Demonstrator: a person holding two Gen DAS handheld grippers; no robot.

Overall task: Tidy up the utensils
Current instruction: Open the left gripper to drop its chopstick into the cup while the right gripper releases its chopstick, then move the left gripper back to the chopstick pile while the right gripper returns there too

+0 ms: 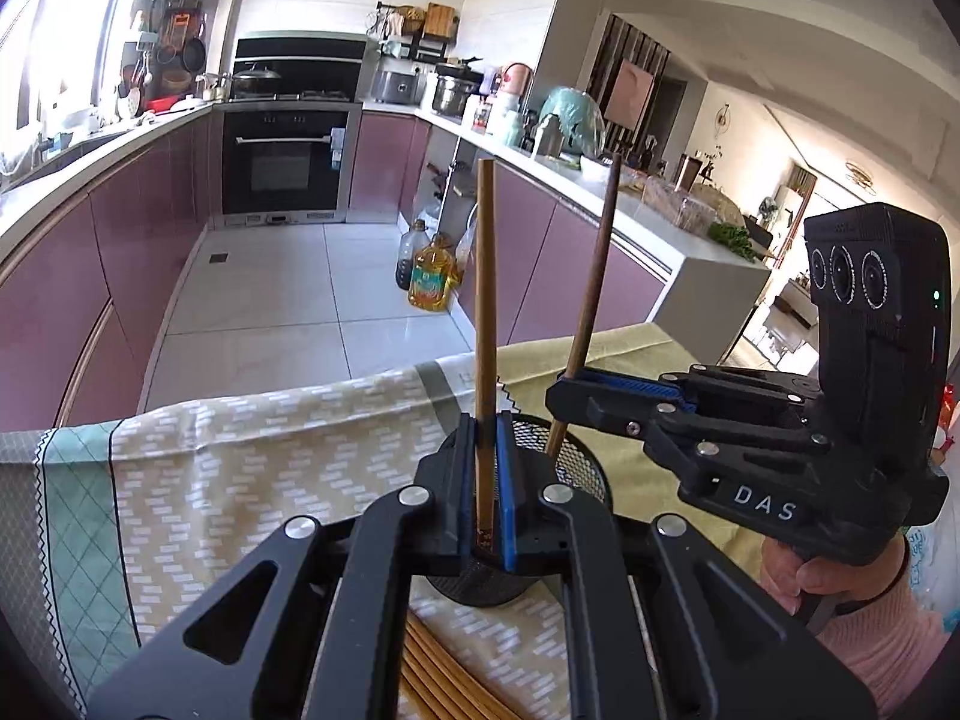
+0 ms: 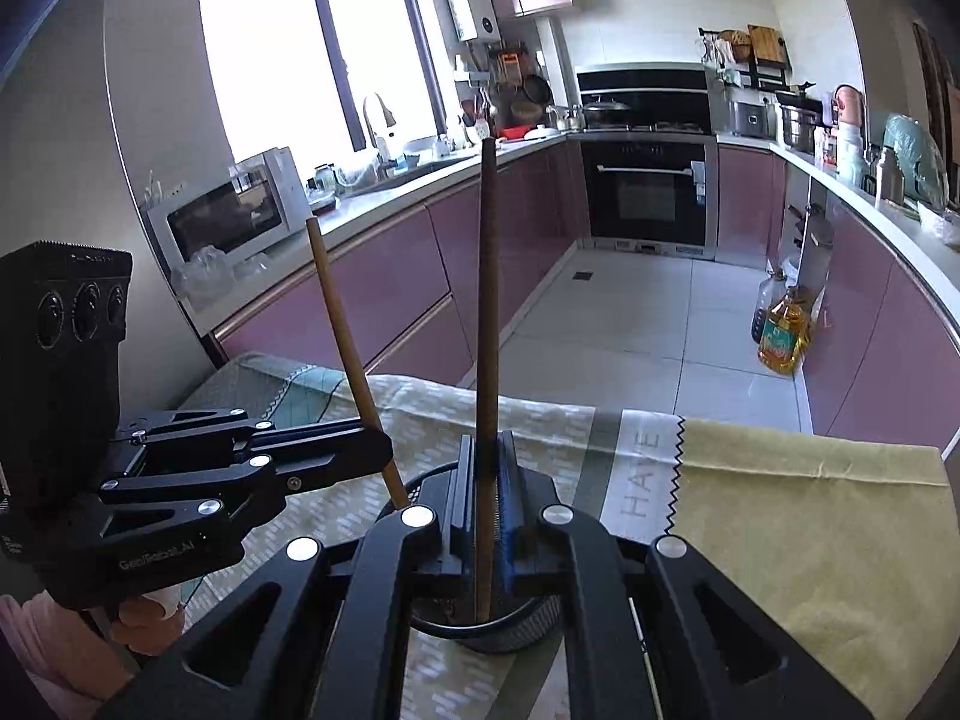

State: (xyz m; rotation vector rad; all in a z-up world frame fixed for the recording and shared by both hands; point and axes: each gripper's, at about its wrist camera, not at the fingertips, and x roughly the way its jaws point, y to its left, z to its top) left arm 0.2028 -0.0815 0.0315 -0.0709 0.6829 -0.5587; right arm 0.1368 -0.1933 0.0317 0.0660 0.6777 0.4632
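Left gripper point(image 1: 483, 480) clamps 1 light chopstick point(image 1: 485, 324); right gripper point(image 2: 483, 492) clamps 1 dark chopstick point(image 2: 487, 324); both above mesh holder point(image 1: 585, 468), lower centre.

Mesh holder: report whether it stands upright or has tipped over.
Upright. The black mesh holder stands on the tablecloth with its open rim facing up, beneath the chopsticks in the left gripper and right gripper.

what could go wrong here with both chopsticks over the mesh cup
1. Both grippers crowd one small mesh cup; the right gripper and left gripper could knock together.
2. The dark chopstick leans, so its tip may catch the rim.
3. A push on the light chopstick could tip the cup over on the cloth.
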